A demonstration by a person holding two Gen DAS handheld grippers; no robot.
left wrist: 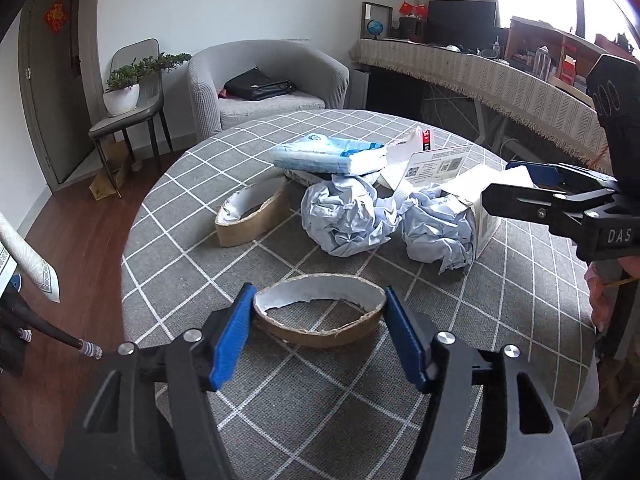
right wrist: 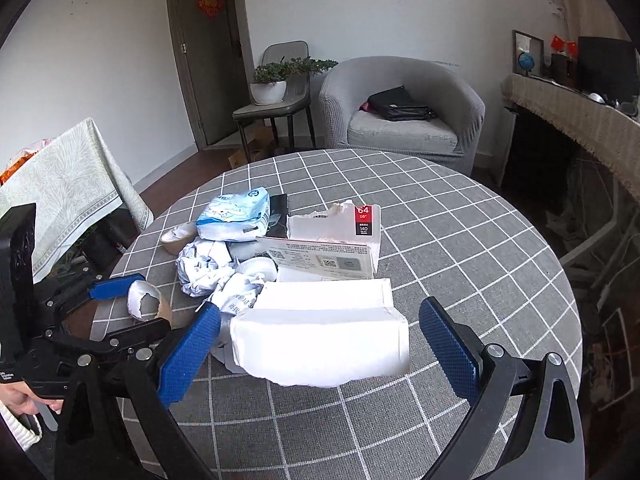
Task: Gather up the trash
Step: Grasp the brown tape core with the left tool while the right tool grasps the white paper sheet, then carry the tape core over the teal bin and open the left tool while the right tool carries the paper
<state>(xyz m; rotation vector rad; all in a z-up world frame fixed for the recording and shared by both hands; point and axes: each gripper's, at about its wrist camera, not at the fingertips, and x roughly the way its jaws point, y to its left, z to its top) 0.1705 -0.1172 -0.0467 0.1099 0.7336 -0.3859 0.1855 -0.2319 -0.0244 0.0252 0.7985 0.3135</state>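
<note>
A torn brown cardboard ring [left wrist: 320,334] with a white inside lies on the grey checked table [left wrist: 360,408]. My left gripper [left wrist: 318,292] is shut on it, a blue pad against each end. From the right wrist view the same ring [right wrist: 140,300] sits in the left gripper [right wrist: 156,300]. My right gripper [right wrist: 320,306] is open around a torn white box [right wrist: 320,344], with small gaps at both pads. It enters the left wrist view as the right gripper [left wrist: 496,183] beside that white box [left wrist: 488,220]. Crumpled pale paper balls [left wrist: 344,216] lie between.
A second cardboard ring [left wrist: 252,216], a blue-white tissue pack [left wrist: 328,154] and a torn carton with a red label [right wrist: 336,228] crowd the table's middle. Beyond stand a grey armchair [left wrist: 264,80], a chair with a potted plant [left wrist: 128,92] and a fringed desk [left wrist: 500,76].
</note>
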